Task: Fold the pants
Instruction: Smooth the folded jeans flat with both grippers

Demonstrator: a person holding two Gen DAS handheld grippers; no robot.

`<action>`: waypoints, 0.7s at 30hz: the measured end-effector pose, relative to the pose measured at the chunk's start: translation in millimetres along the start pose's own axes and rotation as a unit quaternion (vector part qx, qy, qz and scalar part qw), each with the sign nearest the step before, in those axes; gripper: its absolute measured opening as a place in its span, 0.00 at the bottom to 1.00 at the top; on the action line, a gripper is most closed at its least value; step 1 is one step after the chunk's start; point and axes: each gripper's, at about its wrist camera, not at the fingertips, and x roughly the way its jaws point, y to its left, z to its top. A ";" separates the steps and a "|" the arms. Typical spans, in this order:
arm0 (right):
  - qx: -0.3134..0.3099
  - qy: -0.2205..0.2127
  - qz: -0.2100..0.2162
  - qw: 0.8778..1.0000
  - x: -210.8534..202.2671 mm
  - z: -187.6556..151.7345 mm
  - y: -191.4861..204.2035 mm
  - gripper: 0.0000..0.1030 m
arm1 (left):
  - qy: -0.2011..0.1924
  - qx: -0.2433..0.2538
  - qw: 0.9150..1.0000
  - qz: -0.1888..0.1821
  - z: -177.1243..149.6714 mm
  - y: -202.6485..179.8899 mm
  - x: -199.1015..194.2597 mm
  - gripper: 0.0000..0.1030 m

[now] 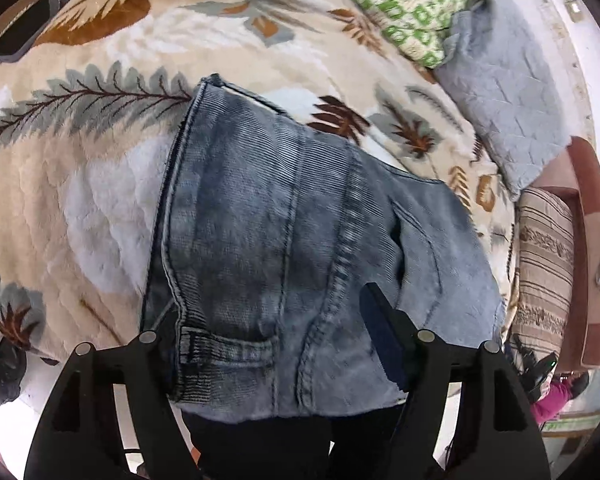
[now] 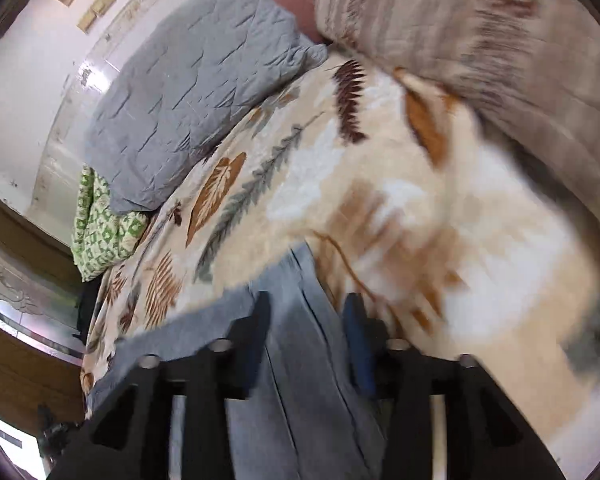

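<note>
Jeans (image 1: pixel 284 240) on leaf-print blanket (image 1: pixel 100 200), grey pillow (image 1: pixel 508 92) nearby; both grippers' jaws spread.

Soft, even daylight fills both views, with no hard shadows on the leaf-print blanket (image 1: pixel 100 168). Glare washes out the white wall (image 2: pixel 16 92) in the right wrist view, where motion blur smears the blanket and the striped pillow (image 2: pixel 500 40). The left wrist view is sharper. Fisheye bending curves everything toward the dark, vignetted corners.
</note>
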 end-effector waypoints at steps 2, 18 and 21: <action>0.015 -0.003 -0.009 1.000 -16.4 -22.7 -14.3 0.47 | -0.002 0.008 1.000 0.003 -3.6 -6.0 -0.7 0.72; 0.029 -0.014 -0.007 0.999 -36.5 -77.1 -35.1 0.22 | -0.003 0.041 0.999 0.013 -14.0 -45.9 -23.9 0.72; 0.085 -0.036 0.042 0.995 -47.2 -91.0 -55.9 0.32 | 0.002 0.098 0.995 0.021 -14.4 -88.9 -21.6 0.72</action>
